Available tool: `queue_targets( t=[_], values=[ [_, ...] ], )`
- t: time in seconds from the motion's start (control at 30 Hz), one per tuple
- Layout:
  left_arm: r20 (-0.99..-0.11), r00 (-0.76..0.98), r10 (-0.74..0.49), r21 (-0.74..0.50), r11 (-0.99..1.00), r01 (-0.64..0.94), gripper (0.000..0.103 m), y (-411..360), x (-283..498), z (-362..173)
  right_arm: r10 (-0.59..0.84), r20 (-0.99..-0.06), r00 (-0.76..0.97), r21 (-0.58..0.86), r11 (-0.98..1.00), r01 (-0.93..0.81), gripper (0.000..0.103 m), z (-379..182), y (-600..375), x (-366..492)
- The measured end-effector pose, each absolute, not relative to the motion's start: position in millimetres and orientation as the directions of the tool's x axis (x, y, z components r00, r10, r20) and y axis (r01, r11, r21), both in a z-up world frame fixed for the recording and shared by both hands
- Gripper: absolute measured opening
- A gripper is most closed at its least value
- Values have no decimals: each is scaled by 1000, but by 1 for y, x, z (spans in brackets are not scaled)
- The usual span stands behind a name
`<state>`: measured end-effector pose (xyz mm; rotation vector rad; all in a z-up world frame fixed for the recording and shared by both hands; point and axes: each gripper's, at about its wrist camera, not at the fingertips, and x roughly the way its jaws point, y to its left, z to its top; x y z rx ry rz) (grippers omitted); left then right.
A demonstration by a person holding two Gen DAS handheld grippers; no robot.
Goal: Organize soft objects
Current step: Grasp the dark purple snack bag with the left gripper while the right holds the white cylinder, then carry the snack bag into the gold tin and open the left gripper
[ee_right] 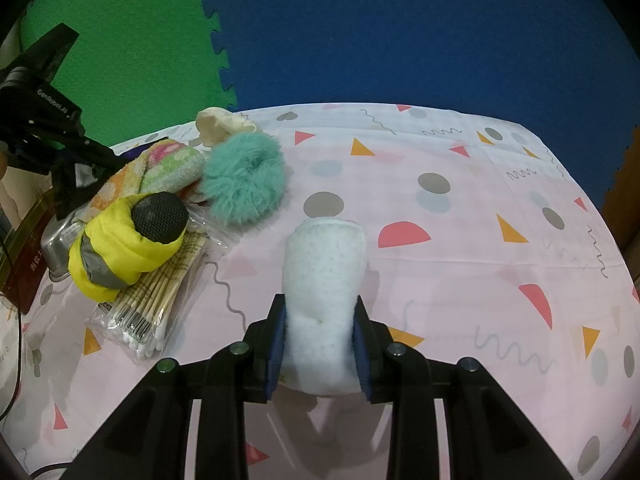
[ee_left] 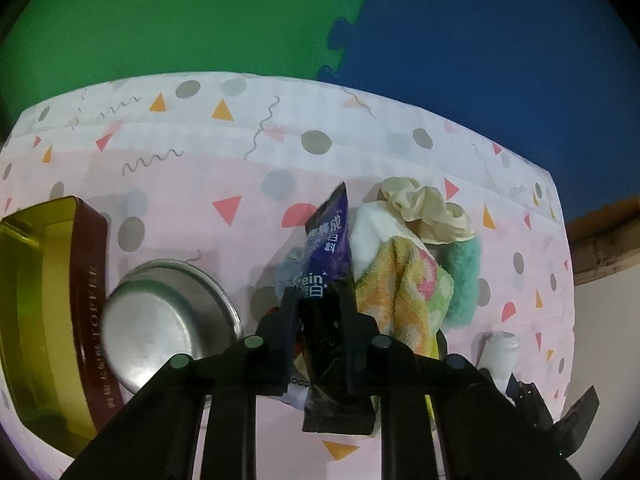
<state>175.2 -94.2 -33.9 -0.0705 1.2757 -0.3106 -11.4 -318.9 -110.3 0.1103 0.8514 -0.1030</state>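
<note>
Left tongs [ee_left: 319,300]: clamped on a purple snack packet [ee_left: 328,248], held upright above the counter [ee_left: 180,176].
Right tongs [ee_right: 320,316]: clamped on a white fluffy roll [ee_right: 326,264], its far end over the patterned cloth.
Left of the roll: a bag of cotton swabs [ee_right: 160,292] under a yellow padded bundle [ee_right: 120,248].
Farther back: a teal furry scrunchie [ee_right: 244,180] beside a pastel towel [ee_right: 160,168], a cream scrunchie [ee_right: 220,124] behind them.
Left edge: a metal bowl [ee_left: 168,316] next to a gold-lined box [ee_left: 48,300].

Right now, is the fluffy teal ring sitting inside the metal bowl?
No, the teal ring lies on the tablecloth beside the towel.
</note>
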Motion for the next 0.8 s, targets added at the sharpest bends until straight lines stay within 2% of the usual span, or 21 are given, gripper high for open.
queue_targets(
  t=[0.27,0.43,0.5,0.8],
  values=[
    [-937,250,-245,-190,956,224,17,-96,168,-38,-45,-754,655,58,989,135,31,-110,-319,-11],
    [-939,243,-243,-188,955,229,34,-98,164,-46,-42,-754,656,62,989,135,31,-111,-319,-12],
    [-943,237,-235,-180,956,230,37,-100,163,-50,-40,-754,656,65,989,135,31,-111,-319,-12],
    [-932,259,-253,-194,953,232,32,-94,163,-45,-39,-754,655,66,989,135,31,-110,-320,-12]
  ],
)
